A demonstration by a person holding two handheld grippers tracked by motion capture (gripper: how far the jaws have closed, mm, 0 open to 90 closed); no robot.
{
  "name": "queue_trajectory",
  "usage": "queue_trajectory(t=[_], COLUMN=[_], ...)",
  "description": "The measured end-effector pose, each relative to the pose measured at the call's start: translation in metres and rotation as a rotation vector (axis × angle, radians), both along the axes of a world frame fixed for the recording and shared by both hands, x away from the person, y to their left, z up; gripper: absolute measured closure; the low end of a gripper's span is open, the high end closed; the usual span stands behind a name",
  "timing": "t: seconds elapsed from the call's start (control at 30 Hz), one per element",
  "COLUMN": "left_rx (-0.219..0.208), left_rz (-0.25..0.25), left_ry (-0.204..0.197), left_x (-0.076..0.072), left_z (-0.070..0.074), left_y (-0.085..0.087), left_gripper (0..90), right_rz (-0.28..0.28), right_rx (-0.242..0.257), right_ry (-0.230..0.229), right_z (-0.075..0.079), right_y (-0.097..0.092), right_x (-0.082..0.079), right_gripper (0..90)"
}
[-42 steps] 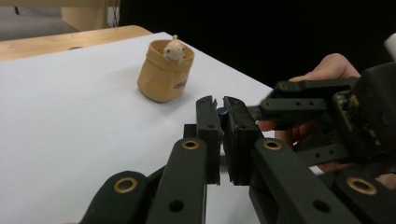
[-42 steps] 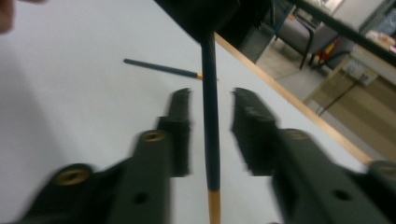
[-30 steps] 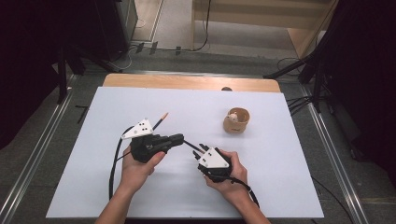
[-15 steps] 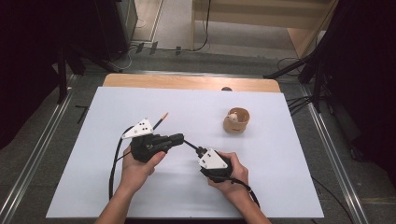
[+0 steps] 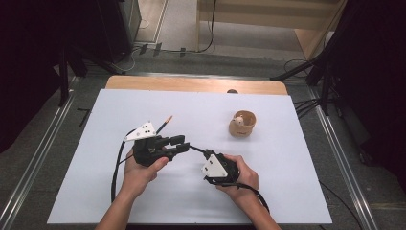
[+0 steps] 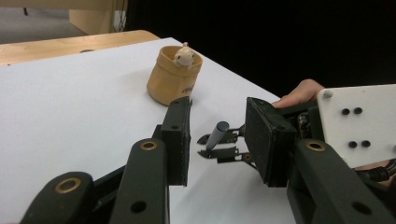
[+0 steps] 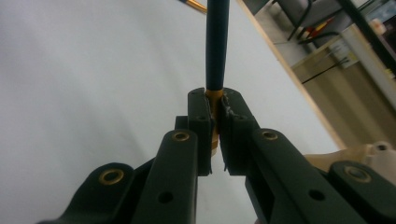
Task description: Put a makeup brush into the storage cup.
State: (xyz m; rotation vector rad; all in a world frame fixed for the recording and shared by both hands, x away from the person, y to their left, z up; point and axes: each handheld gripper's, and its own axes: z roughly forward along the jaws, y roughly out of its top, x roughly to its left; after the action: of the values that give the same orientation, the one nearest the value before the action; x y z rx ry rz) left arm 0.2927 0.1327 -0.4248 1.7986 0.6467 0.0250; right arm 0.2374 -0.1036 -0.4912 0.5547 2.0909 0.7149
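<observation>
A dark blue pen (image 7: 217,46) with a gold band sticks out of my right gripper (image 7: 215,100), which is shut on it low over the white table (image 5: 297,191). In the high view that right gripper (image 5: 205,153) points up-left, and the pen (image 5: 195,148) reaches into my left gripper (image 5: 183,143). The left gripper (image 6: 218,105) has just been opening. Its jaws stand apart on either side of the pen's end (image 6: 217,133), and the pads do not touch it.
A tan cup (image 5: 242,125) with a small figure in it stands to the right at mid-table, seen closer in the left gripper view (image 6: 173,77). An orange-tipped pencil (image 5: 165,121) lies just behind the left gripper's plate. The table's wooden far edge (image 5: 191,84) runs behind.
The left gripper's jaws have parted from the pen. Both hands have stayed where they were.
</observation>
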Motion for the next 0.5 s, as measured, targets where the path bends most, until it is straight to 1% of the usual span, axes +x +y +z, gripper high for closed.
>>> queue_trajectory(t=[0.07, 0.13, 0.17, 0.2, 0.27, 0.3, 0.4, 0.47, 0.5], left_rx=[0.015, 0.019, 0.031, 0.037, 0.051, 0.064, 0.075, 0.093, 0.1], left_rz=[-0.003, -0.003, -0.006, -0.005, -0.007, -0.011, -0.017, -0.017, -0.022], left_ry=[-0.001, 0.005, 0.005, 0.007, 0.012, 0.014, 0.025, 0.033, 0.036], left_x=[0.0006, 0.0004, 0.0005, 0.0004, 0.0005, 0.0009, 0.0015, 0.0022, 0.0024], left_z=[-0.0006, -0.0015, -0.0021, -0.0028, -0.004, -0.0044, -0.006, -0.0068, -0.0071], left_y=[-0.0004, -0.0021, -0.003, -0.004, -0.0057, -0.006, -0.0078, -0.0087, -0.009], left_gripper=[61.9, 61.9, 61.9, 62.0, 63.1, 63.5, 66.0, 70.2, 74.9], right_rz=[-0.002, -0.001, 0.0, 0.004, 0.009, 0.01, 0.006, 0.011, 0.012], right_rx=[-0.028, -0.065, -0.084, -0.12, -0.148, -0.17, -0.195, -0.21, -0.212], right_ry=[-0.021, -0.043, -0.055, -0.079, -0.096, -0.11, -0.134, -0.142, -0.147], right_z=[0.0007, 0.001, 0.001, 0.0014, 0.0009, 0.0008, 0.001, 0.0013, 0.001], right_y=[-0.0012, -0.0017, -0.0019, -0.0023, -0.0016, -0.0014, -0.0011, -0.0016, -0.0015], right_x=[0.0003, 0.0003, 0.0003, 0.0004, -0.0001, -0.0005, -0.0008, -0.0009, -0.0009], right_gripper=[84.8, 84.8, 84.8, 84.8, 84.8, 84.8, 84.7, 84.8, 84.8])
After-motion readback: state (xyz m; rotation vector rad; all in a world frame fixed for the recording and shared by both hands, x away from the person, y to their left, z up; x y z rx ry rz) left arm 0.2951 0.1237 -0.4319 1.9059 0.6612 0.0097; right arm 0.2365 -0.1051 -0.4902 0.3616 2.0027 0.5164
